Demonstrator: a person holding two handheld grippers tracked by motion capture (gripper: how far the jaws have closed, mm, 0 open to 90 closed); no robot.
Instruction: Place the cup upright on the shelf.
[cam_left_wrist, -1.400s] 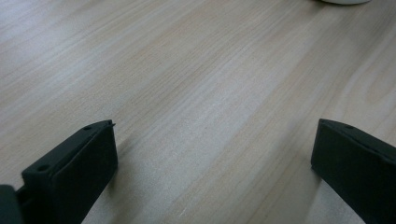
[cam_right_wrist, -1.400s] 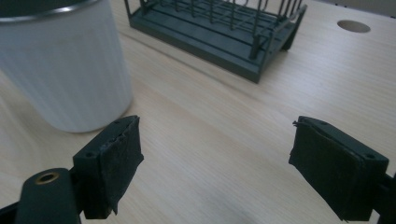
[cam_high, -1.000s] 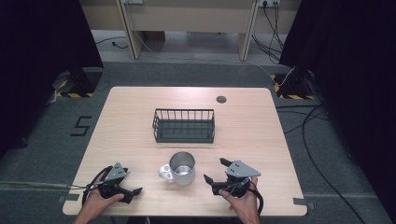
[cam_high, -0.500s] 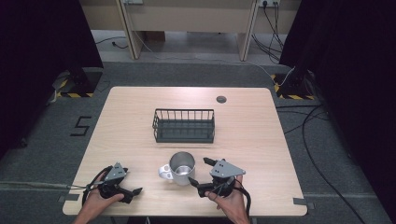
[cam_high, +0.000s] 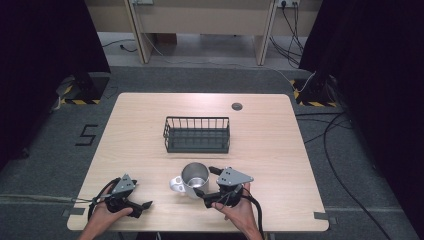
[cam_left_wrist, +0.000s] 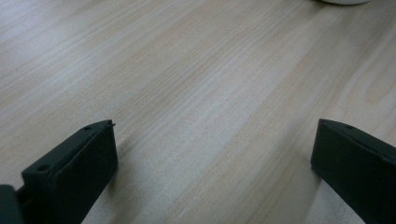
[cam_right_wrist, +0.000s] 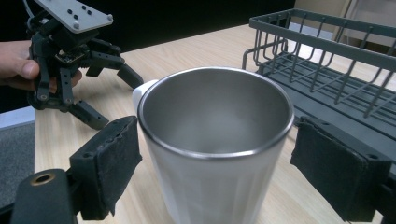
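Observation:
A steel mug (cam_high: 192, 179) with a white outside and a white handle on its left stands upright near the table's front edge. My right gripper (cam_high: 206, 181) is open, with one jaw on each side of the mug. In the right gripper view the mug (cam_right_wrist: 215, 140) sits between the two pads (cam_right_wrist: 114, 158) with small gaps on both sides, and it is empty. My left gripper (cam_high: 142, 207) rests open on the wood at the front left, a hand's width from the mug. Between its jaws is bare table (cam_left_wrist: 215, 93).
A dark wire basket (cam_high: 197, 135) stands empty behind the mug, mid-table; in the right gripper view the basket (cam_right_wrist: 327, 60) is close on the right. A small round grommet (cam_high: 237, 106) sits near the far edge. The table (cam_high: 280, 150) has bare wood on both sides.
My right gripper has slid left to the mug, and its open jaws now flank it. The left gripper and the mug have stayed put.

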